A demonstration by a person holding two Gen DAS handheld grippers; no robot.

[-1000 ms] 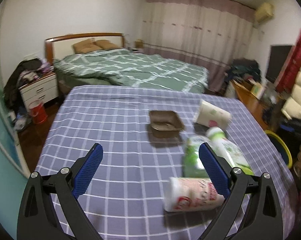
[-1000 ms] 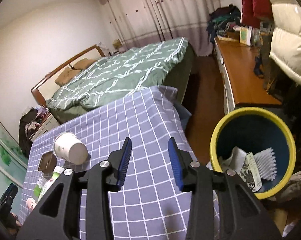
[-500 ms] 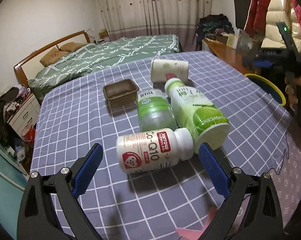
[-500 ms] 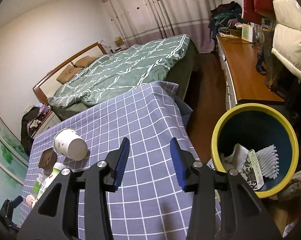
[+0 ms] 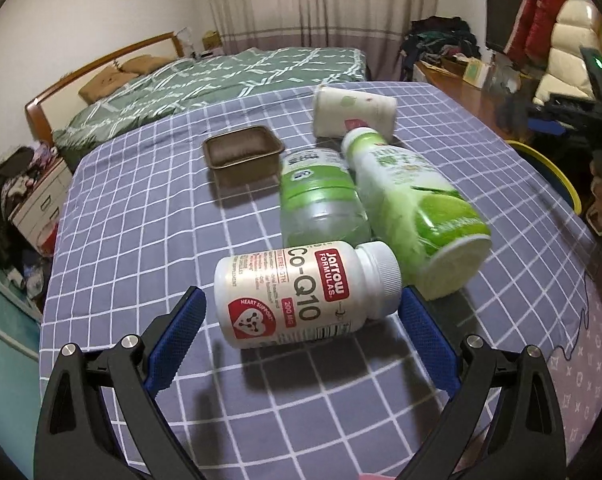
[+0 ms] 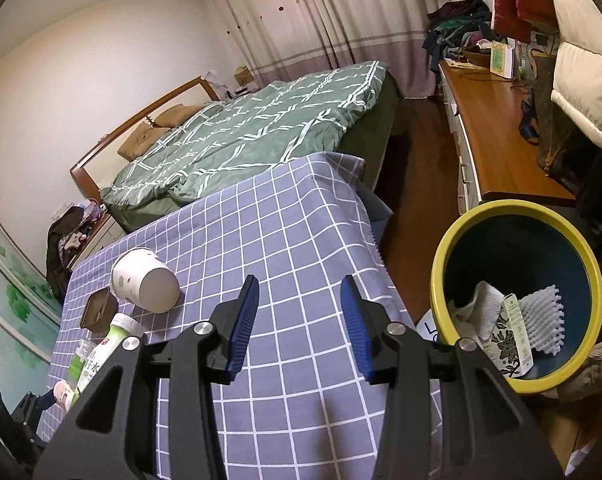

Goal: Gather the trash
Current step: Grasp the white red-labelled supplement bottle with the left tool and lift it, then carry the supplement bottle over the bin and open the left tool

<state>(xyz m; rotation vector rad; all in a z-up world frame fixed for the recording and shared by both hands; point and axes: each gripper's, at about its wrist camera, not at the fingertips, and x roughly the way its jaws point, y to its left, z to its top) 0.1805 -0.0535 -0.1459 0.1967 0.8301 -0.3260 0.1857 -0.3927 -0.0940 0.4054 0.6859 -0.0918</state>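
1. Left gripper: jaws spread wide and empty, blue pads on either side of the near end of item 3, not touching it.
2. Right gripper: jaws set at a middling gap, nothing between them; it hangs over the table's edge, next to the bin. The gap has widened a little over the last moment.
3. Supplement bottle: white, red-and-white "Co-Q10" label, lying on its side on the tablecloth, cap towards the picture's right. Nearest piece of trash to the left gripper.
4. Green drink bottle: lying on its side, base towards the camera, just beside the supplement bottle's cap.
5. Clear bottle: green-labelled, on its side, lying against the green drink bottle.
6. Brown tray: small, rectangular, upright and empty, behind the bottles.
7. Paper cup: white, tipped on its side, farthest of the group; in the right wrist view its base faces the camera.
8. Bin: yellow rim, dark blue inside, standing on the floor just beside the table. It holds a white foam sheet, crumpled white paper and a small printed carton.
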